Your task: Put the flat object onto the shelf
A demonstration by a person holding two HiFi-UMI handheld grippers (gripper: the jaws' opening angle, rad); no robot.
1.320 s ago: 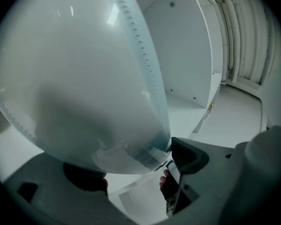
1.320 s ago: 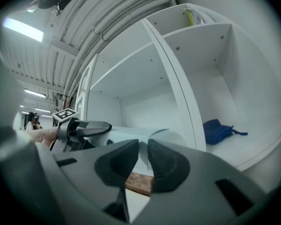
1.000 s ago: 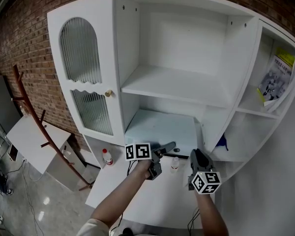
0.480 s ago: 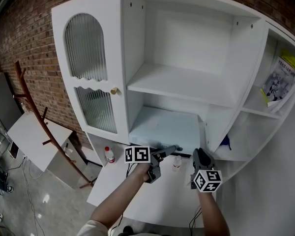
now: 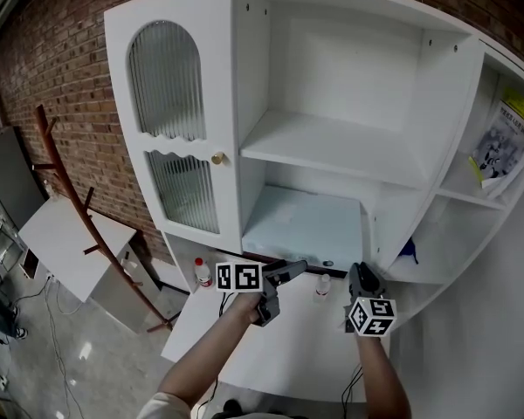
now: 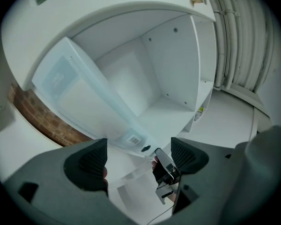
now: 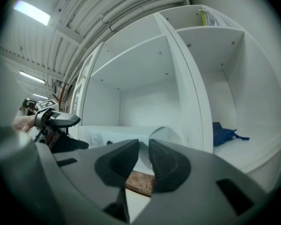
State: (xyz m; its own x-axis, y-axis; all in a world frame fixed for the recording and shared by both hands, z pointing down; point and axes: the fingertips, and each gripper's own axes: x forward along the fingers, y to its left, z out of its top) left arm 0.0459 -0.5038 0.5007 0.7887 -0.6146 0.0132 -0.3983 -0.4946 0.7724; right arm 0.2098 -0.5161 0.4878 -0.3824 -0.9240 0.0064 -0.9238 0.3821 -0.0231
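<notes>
Right gripper view, flat object (image 7: 113, 134) partly behind right gripper (image 7: 144, 148), grip unclear

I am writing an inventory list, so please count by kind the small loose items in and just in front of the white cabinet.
Small bottles: 2
Flat pale-blue object: 1
Booklet: 1
Blue cloth: 1
Total: 5

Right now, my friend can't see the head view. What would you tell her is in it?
Two arms hold the left gripper and right gripper over a white table, close to the front edge of a flat pale-blue object resting in the lower compartment of a white cabinet. A wide shelf sits just above it.
</notes>
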